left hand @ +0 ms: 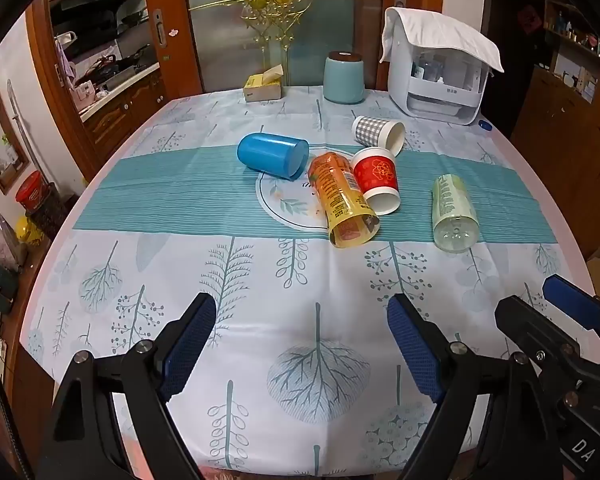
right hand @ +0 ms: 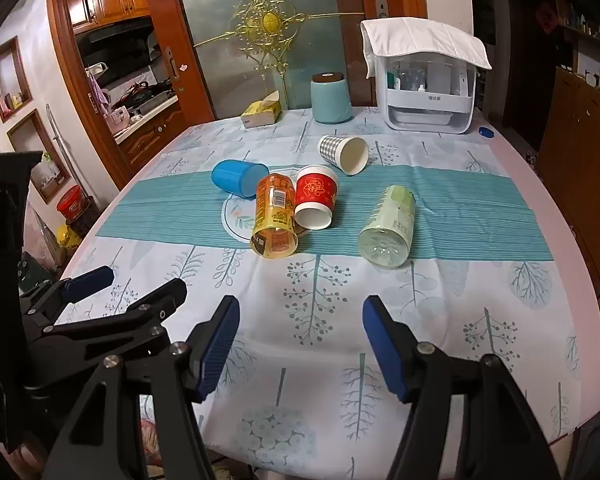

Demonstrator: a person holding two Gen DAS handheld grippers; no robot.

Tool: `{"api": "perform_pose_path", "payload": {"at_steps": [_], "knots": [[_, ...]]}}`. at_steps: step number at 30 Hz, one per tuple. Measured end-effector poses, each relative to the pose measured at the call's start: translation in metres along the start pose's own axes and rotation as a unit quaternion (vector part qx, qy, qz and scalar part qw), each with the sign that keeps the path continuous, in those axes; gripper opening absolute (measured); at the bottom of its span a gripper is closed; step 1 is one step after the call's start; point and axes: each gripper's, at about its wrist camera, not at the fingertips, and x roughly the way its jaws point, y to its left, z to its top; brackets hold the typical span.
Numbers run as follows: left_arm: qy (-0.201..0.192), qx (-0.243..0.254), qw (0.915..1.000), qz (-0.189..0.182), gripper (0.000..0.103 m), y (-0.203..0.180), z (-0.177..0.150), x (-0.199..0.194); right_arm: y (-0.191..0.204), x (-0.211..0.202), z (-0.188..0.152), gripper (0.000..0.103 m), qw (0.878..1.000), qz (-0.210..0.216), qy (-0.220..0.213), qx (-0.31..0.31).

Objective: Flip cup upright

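Several cups lie on their sides mid-table: a blue cup, an orange printed cup, a red paper cup, a grey checked paper cup and a pale green cup. My left gripper is open and empty, low over the near table edge. My right gripper is open and empty beside it; it also shows at the right of the left wrist view. Both are well short of the cups.
The table has a tree-print cloth with a teal band. At its far end stand a light blue canister, a yellow tissue box and a white appliance under a cloth. Wooden cabinets flank the table.
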Motion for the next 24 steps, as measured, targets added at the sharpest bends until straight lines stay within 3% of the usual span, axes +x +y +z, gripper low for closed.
{"api": "perform_pose_path", "payload": {"at_steps": [7,24], "knots": [[0.004,0.001,1.0,0.008,0.086,-0.0017,0.0028,-0.0028,-0.0002,-0.0005,-0.0002,0.065,1.0,0.001,-0.002,0.0],[0.005,0.002,0.9999,-0.01,0.086,0.0007,-0.0006,-0.0002,0.0023,-0.0011,-0.0002,0.065,1.0,0.002,-0.001,-0.001]]}}
